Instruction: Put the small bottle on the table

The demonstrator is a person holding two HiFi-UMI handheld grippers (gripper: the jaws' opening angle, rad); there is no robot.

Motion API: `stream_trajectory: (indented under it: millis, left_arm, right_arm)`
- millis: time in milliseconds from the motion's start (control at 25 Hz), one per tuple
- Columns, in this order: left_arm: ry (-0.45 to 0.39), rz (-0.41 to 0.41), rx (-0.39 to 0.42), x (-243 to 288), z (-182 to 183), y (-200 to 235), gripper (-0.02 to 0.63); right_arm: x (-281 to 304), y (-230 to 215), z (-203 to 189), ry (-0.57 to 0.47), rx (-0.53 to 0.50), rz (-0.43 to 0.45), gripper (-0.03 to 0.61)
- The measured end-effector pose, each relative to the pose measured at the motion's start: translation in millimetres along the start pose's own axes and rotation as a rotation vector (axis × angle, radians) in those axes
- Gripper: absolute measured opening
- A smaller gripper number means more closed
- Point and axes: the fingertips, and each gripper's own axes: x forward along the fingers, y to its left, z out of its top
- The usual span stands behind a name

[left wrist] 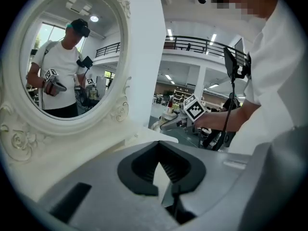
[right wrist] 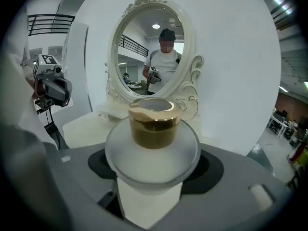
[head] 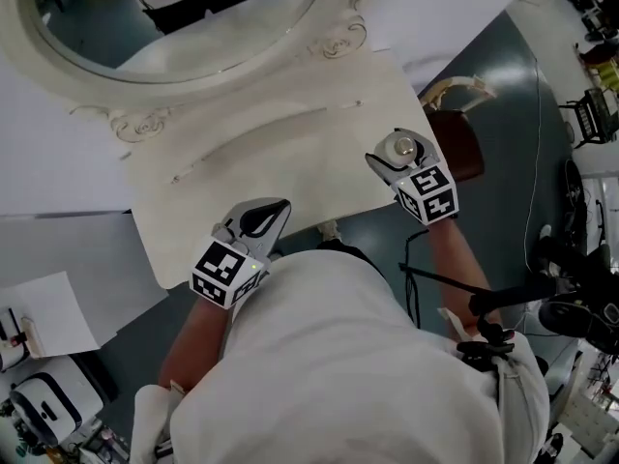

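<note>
Right claw (right wrist: 153, 177) grips small bottle (right wrist: 153, 129).

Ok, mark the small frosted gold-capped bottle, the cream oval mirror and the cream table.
Small frosted gold-capped bottle (right wrist: 153, 150): right gripper view, shoulder.
Cream oval mirror (head: 193, 73): head view, lower frame.
Cream table (head: 290, 162): head view, bare top.

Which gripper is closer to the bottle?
Right. The right gripper holds the bottle between its jaws, by the table's right edge. The left gripper is apart from it, at the table's near edge.
</note>
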Motion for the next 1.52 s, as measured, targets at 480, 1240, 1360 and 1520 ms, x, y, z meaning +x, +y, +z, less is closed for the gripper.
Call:
stream_trajectory:
  millis: [480,1240,1360,1520]
  left_arm:
    - [0.022,0.211,-0.093,50,26,28,0.003]
    - [0.052,0.389,-0.199,38,22,56,0.003]
    - [0.057,0.392,-0.207,40,22,56,0.003]
    - [0.061,0.395,-0.216,41,22,58,0.003]
  right_arm:
    - [102,-119,25,-0.008,-0.074,0.085,0.339]
    - [215,-160,34,0.019,-0.104,0.114,0.339]
    - [223,-162,34,0.022,-0.105,0.114,0.339]
    - [230,-165,32,0.029,-0.115,0.107,0.339]
